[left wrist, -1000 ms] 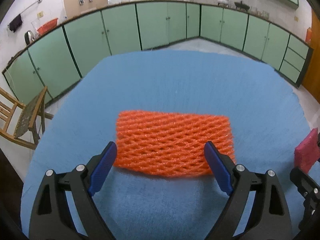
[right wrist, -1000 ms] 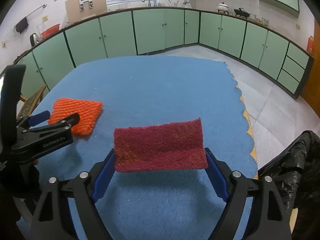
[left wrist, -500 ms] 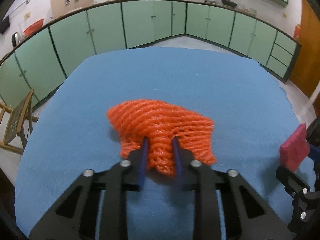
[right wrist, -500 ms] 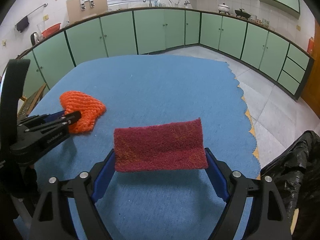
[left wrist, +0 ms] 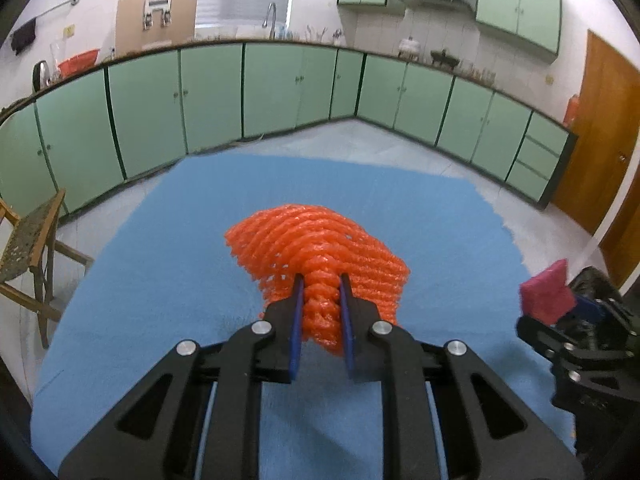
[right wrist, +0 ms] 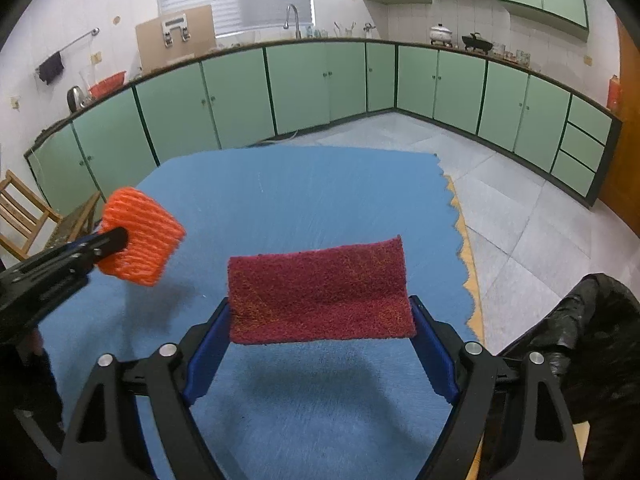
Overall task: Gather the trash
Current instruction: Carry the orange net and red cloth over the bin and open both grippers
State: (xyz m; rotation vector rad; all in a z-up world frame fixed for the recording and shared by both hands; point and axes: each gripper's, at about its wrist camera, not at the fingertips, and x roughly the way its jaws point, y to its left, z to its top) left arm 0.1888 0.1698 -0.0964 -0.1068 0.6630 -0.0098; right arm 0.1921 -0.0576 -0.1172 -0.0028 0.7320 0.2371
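Note:
An orange foam net is bunched between the blue pads of my left gripper. The jaws are still closing on it, and it hangs above the blue cloth. In the right wrist view the same net rides at the tip of the left gripper at the left. My right gripper stands wide, with a dark red scouring pad clamped lengthwise between its pads, lifted off the cloth. The left wrist view shows that pad at the far right.
A black trash bag sits off the table's right edge, beside the right gripper. A wooden chair stands on the left of the table. Green cabinets line the far walls across a grey tiled floor.
My left gripper shut on the flat orange net, bunched it and lifted it off the cloth. The right gripper rose slightly with the red pad still in it.

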